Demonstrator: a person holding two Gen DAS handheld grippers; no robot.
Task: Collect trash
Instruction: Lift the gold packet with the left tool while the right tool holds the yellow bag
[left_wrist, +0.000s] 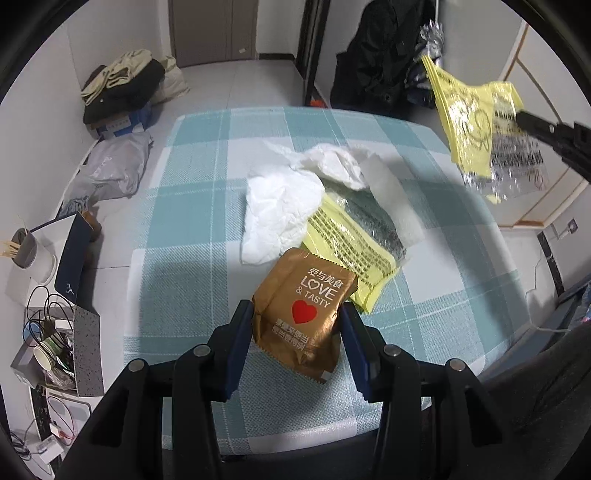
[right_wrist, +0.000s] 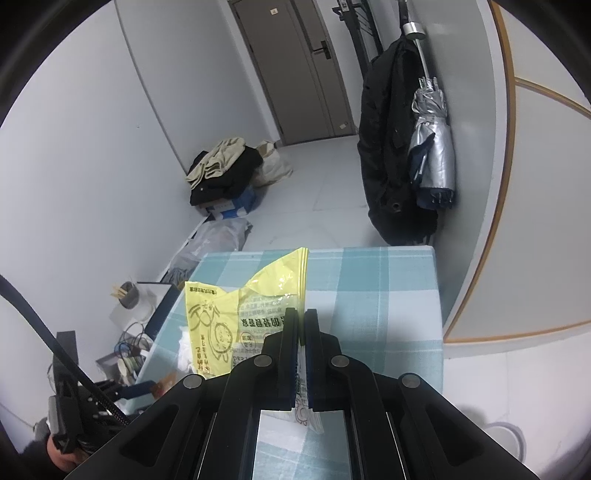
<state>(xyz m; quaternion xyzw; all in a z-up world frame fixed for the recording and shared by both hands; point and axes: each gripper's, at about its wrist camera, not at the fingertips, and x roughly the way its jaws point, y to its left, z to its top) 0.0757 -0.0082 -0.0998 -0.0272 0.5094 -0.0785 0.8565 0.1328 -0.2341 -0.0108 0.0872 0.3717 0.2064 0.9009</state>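
A brown "LOVE & TASTY" snack wrapper (left_wrist: 304, 314) lies on the checked tablecloth (left_wrist: 177, 258). My left gripper (left_wrist: 297, 317) is open, its fingers on either side of the wrapper's near half. Behind it lie a yellow wrapper (left_wrist: 347, 243) and crumpled white tissue (left_wrist: 284, 206). My right gripper (right_wrist: 301, 317) is shut on another yellow and clear plastic wrapper (right_wrist: 229, 314) and holds it in the air above the table. In the left wrist view that wrapper (left_wrist: 469, 122) hangs at the upper right from the right gripper's fingers (left_wrist: 535, 123).
The table's left edge borders a floor with a grey plastic bag (left_wrist: 110, 170), a pile of clothes on a box (left_wrist: 122, 85), a cup with sticks (left_wrist: 26, 251) and a cluttered box with cables (left_wrist: 55, 347). A black coat (right_wrist: 391, 147) and a folded umbrella (right_wrist: 432, 140) hang on the far wall.
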